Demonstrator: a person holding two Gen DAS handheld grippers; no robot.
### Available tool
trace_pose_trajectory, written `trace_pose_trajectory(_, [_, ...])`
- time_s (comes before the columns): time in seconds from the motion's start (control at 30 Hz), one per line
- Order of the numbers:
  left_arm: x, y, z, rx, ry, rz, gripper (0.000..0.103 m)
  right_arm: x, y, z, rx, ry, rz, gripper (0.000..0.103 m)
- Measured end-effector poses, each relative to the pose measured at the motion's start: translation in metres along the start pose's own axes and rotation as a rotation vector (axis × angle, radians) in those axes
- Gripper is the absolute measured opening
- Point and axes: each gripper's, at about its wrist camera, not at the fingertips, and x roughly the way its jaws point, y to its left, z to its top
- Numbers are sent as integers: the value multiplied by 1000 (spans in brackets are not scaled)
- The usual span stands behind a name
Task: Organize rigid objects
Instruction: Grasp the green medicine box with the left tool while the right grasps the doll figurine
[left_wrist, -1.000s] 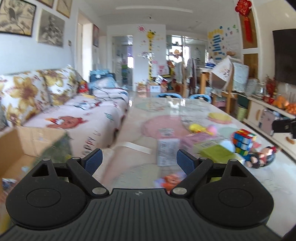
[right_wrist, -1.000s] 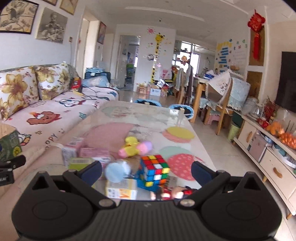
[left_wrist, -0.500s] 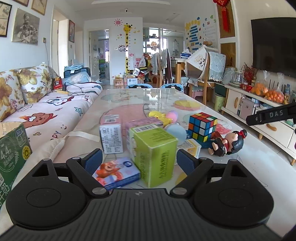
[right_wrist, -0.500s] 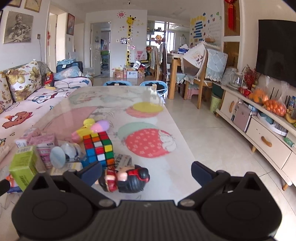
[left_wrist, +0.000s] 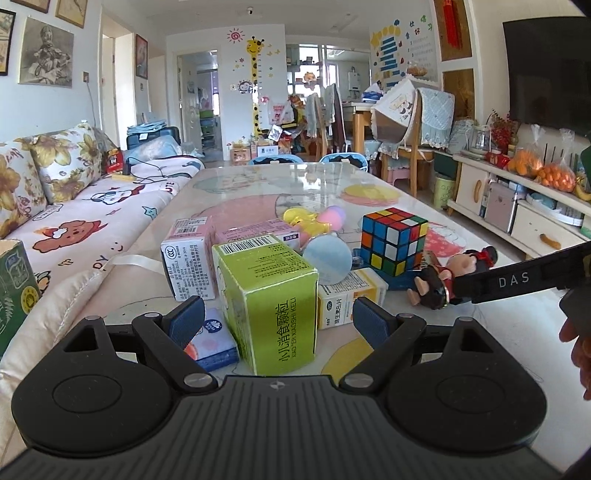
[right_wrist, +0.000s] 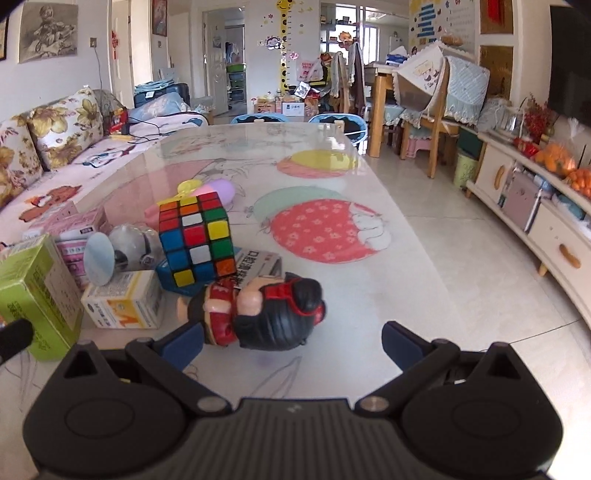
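Observation:
A heap of small things lies on the near end of the long glass-topped table (left_wrist: 258, 184). A green medicine box (left_wrist: 271, 295) stands upright between the fingers of my open left gripper (left_wrist: 279, 321), touching neither pad. Behind it are a pink-and-white carton (left_wrist: 188, 262), a yellow-white box (left_wrist: 349, 299), a pale blue ball (left_wrist: 328, 258), a Rubik's cube (left_wrist: 393, 236) and a doll figure (left_wrist: 439, 278). In the right wrist view the doll (right_wrist: 258, 314) lies on its side by the left finger of my open right gripper (right_wrist: 291, 343), with the cube (right_wrist: 197, 238) behind it.
A flat blue packet (left_wrist: 212, 345) lies under my left finger. A yellow-and-pink toy (left_wrist: 314, 219) sits farther back. A sofa (left_wrist: 74, 206) runs along the table's left side, a low cabinet (right_wrist: 535, 206) along the right wall. A green carton (left_wrist: 14, 284) stands at the far left.
Both grippers have moved forward and lower toward the heap. The green box now stands between my left fingers, and the doll has come up close to my right gripper.

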Motion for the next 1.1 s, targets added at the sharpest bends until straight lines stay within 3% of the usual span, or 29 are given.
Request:
trace_pose_trajectory(0.23, [16,13,6,-33,27,18,103,18,17,-2,-46,-14,100,103])
trace_pose_trajectory(0.47, [37,6,9,-25,35,32,103,34,25,-3,-52,13,54,102])
trace_pose_trajectory(0.67, [49,11,9,-73,94,21,83,34,26,-4,-63,-4,31,102])
trace_pose_trajectory(0.8, [49,11,11,-91,108,20,62,36,26,-3,-73,-15,12,102])
trace_pose_trajectory(0.93, [46,10,10,-91,114,19,61,36,30,0,-98,-16,2,96])
trace_pose_trajectory(1.1, [44,11,10,-101,126,13,60,35,29,6,-92,-6,1,95])
